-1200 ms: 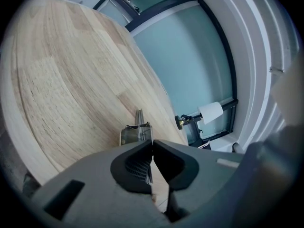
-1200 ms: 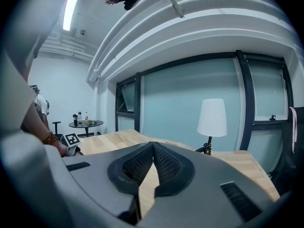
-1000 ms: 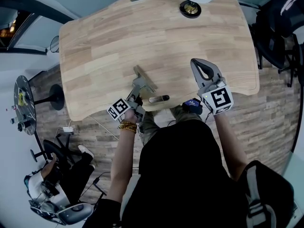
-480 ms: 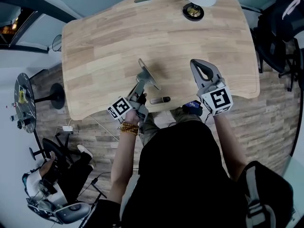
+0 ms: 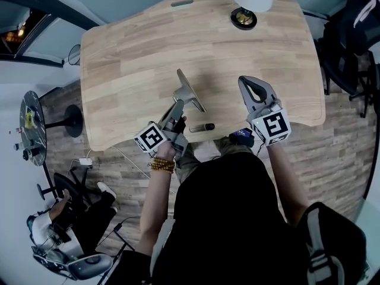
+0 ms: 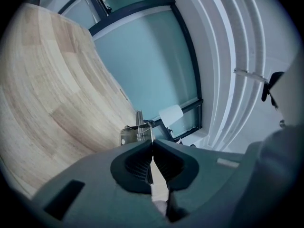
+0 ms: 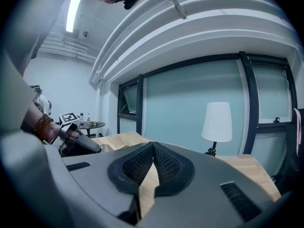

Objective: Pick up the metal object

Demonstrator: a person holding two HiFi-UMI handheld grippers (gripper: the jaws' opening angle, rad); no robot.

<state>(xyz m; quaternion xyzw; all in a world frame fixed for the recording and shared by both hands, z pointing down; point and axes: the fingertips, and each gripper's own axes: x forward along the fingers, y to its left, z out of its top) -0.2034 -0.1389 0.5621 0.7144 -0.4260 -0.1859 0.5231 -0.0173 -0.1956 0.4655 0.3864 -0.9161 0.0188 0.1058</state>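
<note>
The left tongs (image 5: 178,104) are pinched shut on the thin, flat, shiny grey metal object (image 5: 190,91), which is held up off the pale wooden counter (image 5: 130,46). The right tongs (image 5: 248,80) are pressed together, empty. The pick-up looks nearly done; next, a steady lift is needed.

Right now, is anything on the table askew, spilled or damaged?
Nothing is spilled or damaged. Only the metal object looks askew: the left gripper pinches one end, so it slants over the table. A dark pen-like stick lies near the edge.
</note>
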